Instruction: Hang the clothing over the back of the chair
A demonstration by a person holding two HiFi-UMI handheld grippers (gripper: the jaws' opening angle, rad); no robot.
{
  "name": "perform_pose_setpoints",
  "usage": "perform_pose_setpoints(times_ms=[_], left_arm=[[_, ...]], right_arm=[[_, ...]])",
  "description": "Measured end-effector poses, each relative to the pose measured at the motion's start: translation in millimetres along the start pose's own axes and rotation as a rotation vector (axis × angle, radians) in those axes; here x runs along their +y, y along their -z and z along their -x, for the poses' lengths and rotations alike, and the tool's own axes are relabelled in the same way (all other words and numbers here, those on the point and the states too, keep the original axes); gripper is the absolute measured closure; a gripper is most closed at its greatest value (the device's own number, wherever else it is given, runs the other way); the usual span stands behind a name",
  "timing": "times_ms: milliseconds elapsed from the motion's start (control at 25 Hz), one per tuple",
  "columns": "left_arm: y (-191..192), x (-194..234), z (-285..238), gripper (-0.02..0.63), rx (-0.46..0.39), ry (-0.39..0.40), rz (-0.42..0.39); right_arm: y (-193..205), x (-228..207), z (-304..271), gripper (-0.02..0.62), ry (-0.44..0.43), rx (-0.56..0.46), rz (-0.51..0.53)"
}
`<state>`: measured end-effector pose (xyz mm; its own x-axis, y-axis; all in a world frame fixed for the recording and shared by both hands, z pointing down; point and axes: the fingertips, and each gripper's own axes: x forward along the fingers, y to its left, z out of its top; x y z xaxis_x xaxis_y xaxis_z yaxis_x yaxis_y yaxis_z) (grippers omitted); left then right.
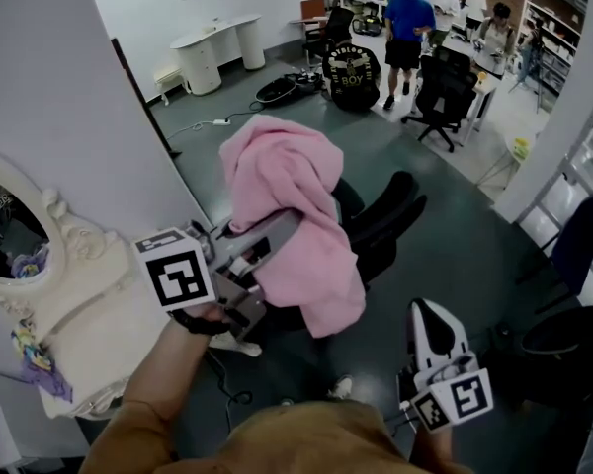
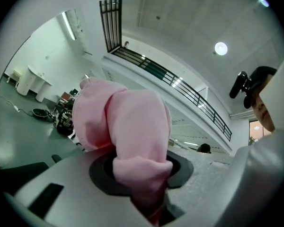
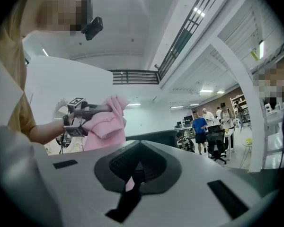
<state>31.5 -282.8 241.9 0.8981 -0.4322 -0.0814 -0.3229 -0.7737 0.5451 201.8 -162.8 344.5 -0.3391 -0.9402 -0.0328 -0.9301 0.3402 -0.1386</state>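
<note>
The pink garment point(image 1: 277, 181) hangs bunched in the middle of the head view, draped down over the black chair point(image 1: 387, 217) behind and below it. None of it looks settled on the backrest yet. The left gripper point(image 1: 289, 225) comes in level from the lower left with its 2 jaws pinched on a thick fold. I reckon that high grip lets the loose cloth clear the chair's top edge before it is lowered. In the left gripper view the fold fills the gap between the jaws. The right gripper point(image 1: 433, 316) sits at the lower right, well apart from the cloth. Its jaws are pressed together on nothing, so it is probably just waiting to straighten the drape.
</note>
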Motion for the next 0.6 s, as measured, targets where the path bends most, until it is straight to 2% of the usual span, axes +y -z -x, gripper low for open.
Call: perform_pose_setpoints(times_ms=[320, 400, 480, 520, 600], left_arm=[[4, 7, -50, 0.497, 0.138, 0.103, 0.11], [11, 18, -61, 0.497, 0.184, 0.082, 0.132], [21, 32, -69, 0.491, 0.224, 0.028, 0.228], [24, 37, -74, 0.488, 0.249, 0.015, 0.25], [29, 46, -85, 0.482, 0.317, 0.014, 0.206]], right_arm=[[-2, -14, 12, 0.592, 0.025, -0.01, -0.002], [-1, -15, 11, 0.592, 0.025, -0.011, -0.006], [-1, -17, 10, 0.592, 0.021, -0.013, -0.007], [-1, -18, 9, 0.592, 0.019, -0.015, -0.007], [0, -21, 8, 0.592, 0.018, -0.014, -0.009]])
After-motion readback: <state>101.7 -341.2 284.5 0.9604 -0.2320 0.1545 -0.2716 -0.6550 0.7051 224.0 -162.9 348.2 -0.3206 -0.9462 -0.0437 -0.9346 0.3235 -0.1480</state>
